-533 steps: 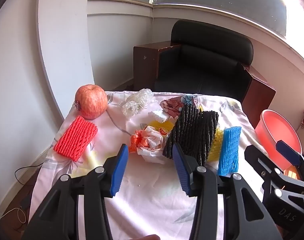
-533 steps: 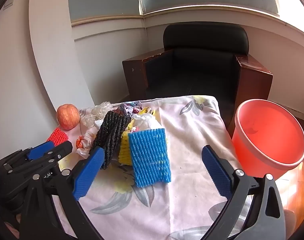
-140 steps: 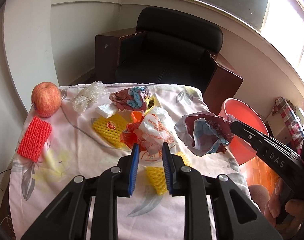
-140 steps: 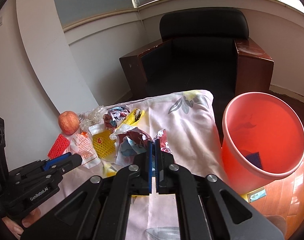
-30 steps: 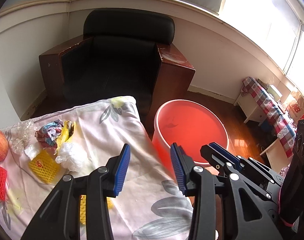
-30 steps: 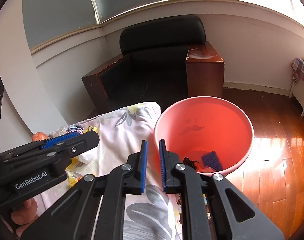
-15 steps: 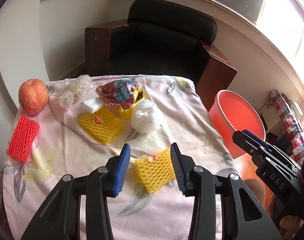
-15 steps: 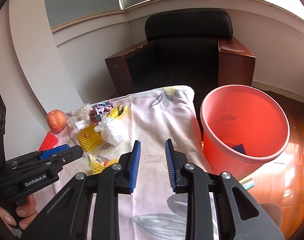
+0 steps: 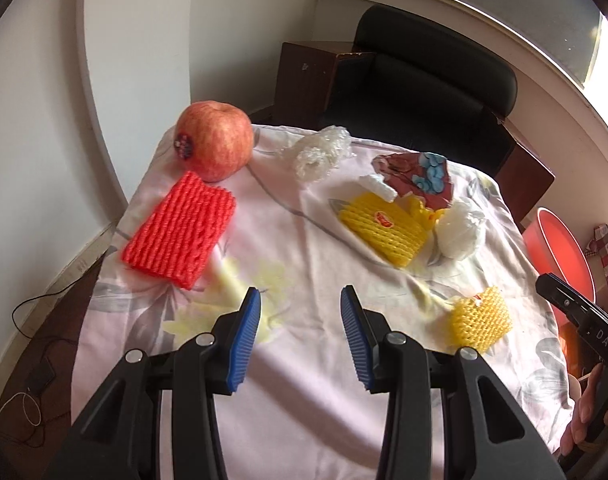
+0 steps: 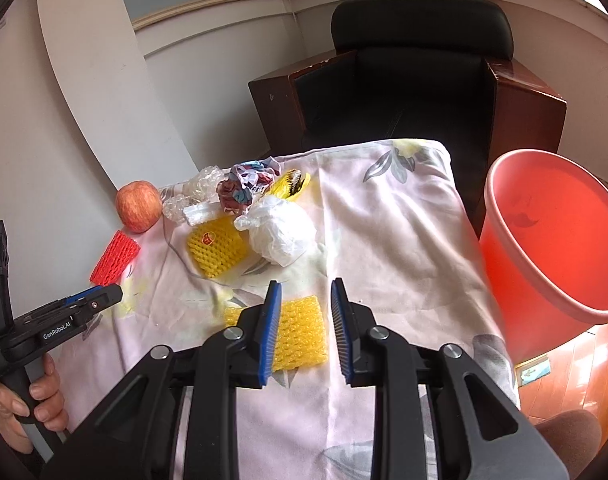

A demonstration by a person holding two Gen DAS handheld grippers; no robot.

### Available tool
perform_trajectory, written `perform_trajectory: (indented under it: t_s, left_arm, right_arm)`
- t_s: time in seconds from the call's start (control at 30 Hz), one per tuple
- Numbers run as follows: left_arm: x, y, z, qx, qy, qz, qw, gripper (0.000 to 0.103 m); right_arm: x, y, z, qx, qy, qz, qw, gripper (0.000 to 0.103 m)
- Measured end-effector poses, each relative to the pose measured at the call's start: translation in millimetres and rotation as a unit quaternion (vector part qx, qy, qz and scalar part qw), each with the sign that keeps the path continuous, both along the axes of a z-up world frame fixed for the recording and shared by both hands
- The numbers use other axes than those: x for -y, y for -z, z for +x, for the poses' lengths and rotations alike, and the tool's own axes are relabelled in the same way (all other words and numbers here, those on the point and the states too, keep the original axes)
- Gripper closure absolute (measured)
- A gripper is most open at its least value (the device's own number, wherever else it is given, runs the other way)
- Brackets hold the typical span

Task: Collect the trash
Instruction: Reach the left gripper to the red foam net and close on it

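Both claws have swung back from the red bucket (image 10: 552,240) to the cloth-covered table (image 10: 384,240). Right gripper (image 10: 304,328), jaws apart and empty, hovers over the near yellow foam net (image 10: 300,332), left of the bucket. Left gripper (image 9: 300,336), jaws wide and empty, hangs farther from the bucket, near the red foam net (image 9: 180,232) and apple (image 9: 214,146).
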State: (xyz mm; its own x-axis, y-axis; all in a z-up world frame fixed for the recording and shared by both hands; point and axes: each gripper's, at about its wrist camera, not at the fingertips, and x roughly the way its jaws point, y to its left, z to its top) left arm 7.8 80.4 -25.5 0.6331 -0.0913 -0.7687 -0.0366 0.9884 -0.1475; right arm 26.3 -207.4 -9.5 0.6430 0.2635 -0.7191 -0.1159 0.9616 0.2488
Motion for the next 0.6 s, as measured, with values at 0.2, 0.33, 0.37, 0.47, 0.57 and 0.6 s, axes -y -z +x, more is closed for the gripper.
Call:
perform_trajectory:
  t_s: [0.2,0.33,0.37,0.47,0.57,0.6]
  left_arm:
    - [-47.4,4.9,8.3,-0.011,-0.067,0.006,0.9977,0.062]
    - [-60.9,5.5,19.9,-0.012,-0.085,0.02,0.9961,0.062]
    - [-62.2,5.2,22.9,-0.013,-0.086,0.026,0.9959,0.062]
    - [-64.4,6.0,33.4,-0.015,-0.086,0.043,0.9953,0.062]
    - [-68.8,9.4,44.1,-0.019,-0.088,0.049,0.9947,0.062]
    - [-70.7,11.6,46.9,-0.021,-0.089,0.051,0.9945,0.062]
  right_arm:
    - [-8.9,4.1,9.9,-0.008,-0.015,0.013,1.0,0.077]
    - [-17.7,5.2,13.3,-0.01,-0.025,0.011,1.0,0.077]
    - [-20.0,5.5,13.9,-0.01,-0.028,0.01,1.0,0.077]
    - [-23.1,5.7,15.8,-0.012,-0.033,0.007,0.999,0.077]
    - [-24.8,5.5,17.6,-0.013,-0.036,0.004,0.999,0.077]
    - [-25.0,5.3,18.2,-0.013,-0.036,0.003,0.999,0.077]
